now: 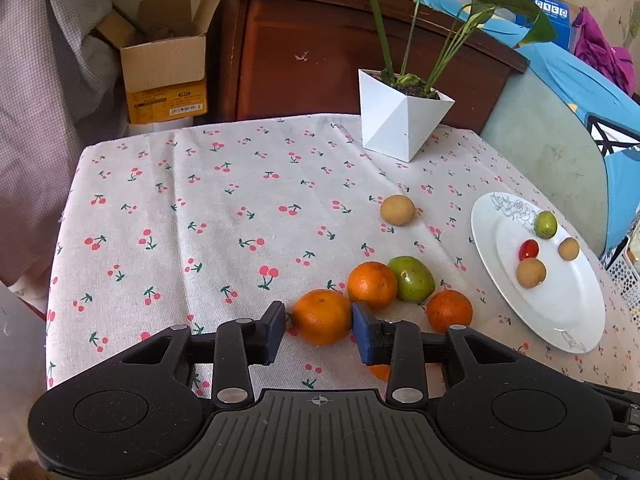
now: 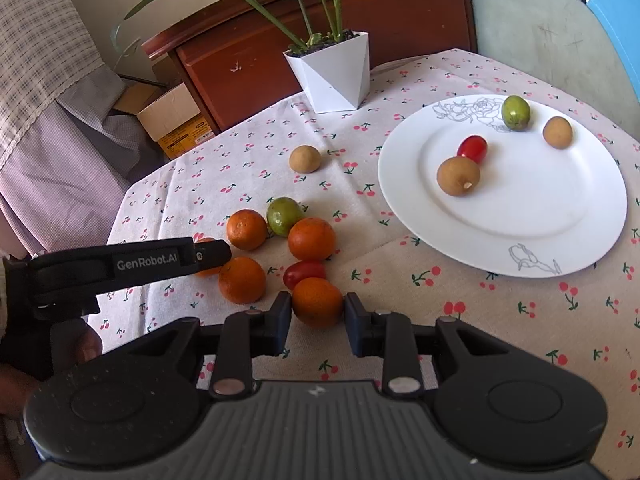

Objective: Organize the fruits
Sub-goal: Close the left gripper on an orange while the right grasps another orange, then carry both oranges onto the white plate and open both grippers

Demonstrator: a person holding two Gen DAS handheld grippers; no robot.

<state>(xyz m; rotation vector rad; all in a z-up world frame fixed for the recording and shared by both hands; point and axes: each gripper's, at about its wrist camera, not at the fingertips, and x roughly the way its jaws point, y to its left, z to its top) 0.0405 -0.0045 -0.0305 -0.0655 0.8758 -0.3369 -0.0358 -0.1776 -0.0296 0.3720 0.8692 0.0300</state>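
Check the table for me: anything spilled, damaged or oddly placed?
Nothing spilled or damaged. One brown fruit sits alone on the tablecloth, apart from the orange cluster and off the white plate, where similar ones lie. Planter upright.

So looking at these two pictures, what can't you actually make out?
- Left wrist view: an orange piece shows below the left gripper; its finger hides the rest.
- Right wrist view: the left gripper covers most of one orange.
- Left wrist view: small print on the cardboard box is unreadable.
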